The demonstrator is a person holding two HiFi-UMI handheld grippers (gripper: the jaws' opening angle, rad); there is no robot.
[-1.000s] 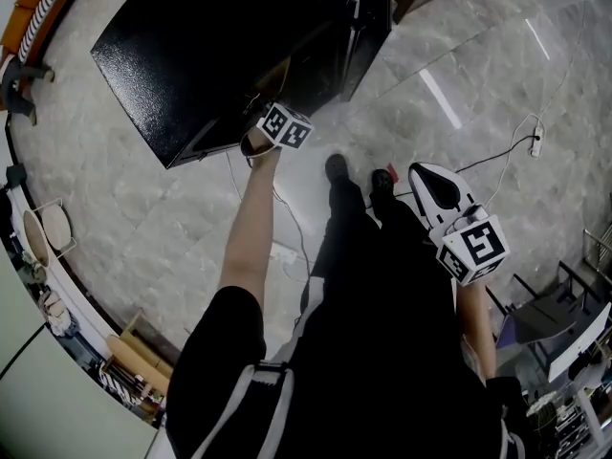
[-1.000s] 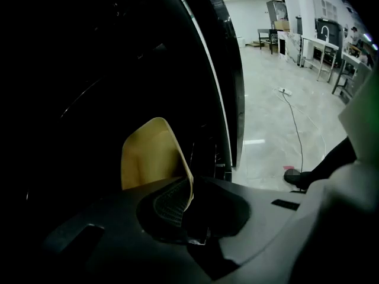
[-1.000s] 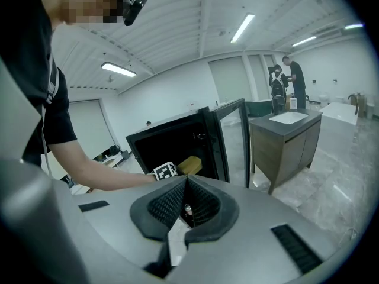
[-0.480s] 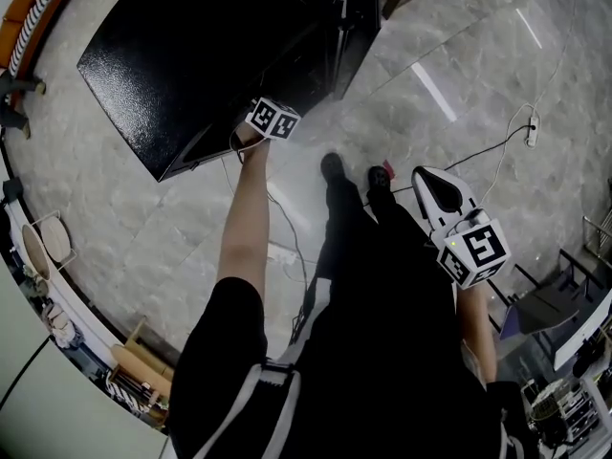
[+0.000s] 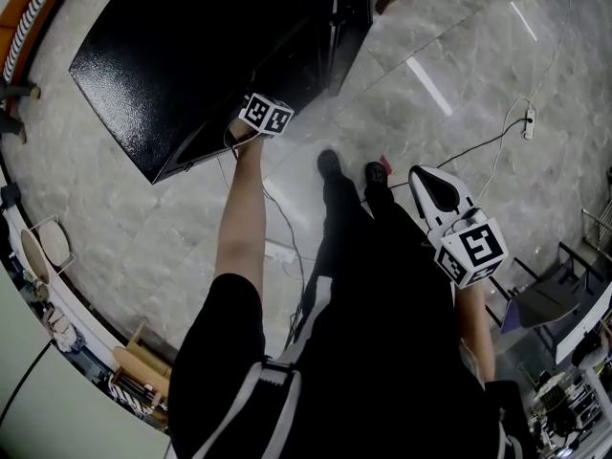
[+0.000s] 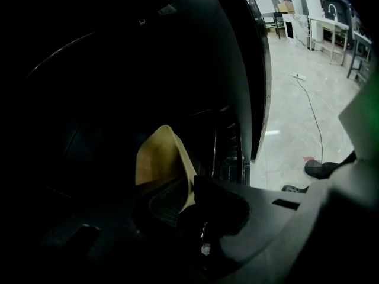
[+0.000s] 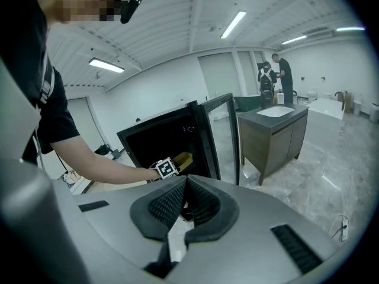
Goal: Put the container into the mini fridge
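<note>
The black mini fridge (image 5: pixel 182 55) stands on the floor with its door (image 5: pixel 349 17) swung open. My left arm reaches into its front opening, and only the left gripper's marker cube (image 5: pixel 266 114) shows at the edge. Inside the dark fridge, my left gripper (image 6: pixel 190 188) is shut on the rim of a tan container (image 6: pixel 161 158). From the right gripper view, the fridge (image 7: pixel 160 138), the container (image 7: pixel 181 158) and the left cube (image 7: pixel 167 168) all show. My right gripper (image 5: pixel 432 185) (image 7: pixel 185 185) hangs by my right side, shut and empty.
My feet (image 5: pixel 335 165) stand on the marble floor before the fridge. A cable with a power strip (image 5: pixel 528 127) runs at right and a white cord (image 5: pixel 285 242) at left. A dark sink cabinet (image 7: pixel 272 132) stands right of the fridge, with two people (image 7: pixel 278 76) behind it.
My left gripper has pushed further into the fridge opening with the container, which no longer shows in the head view. The right gripper has barely moved.
</note>
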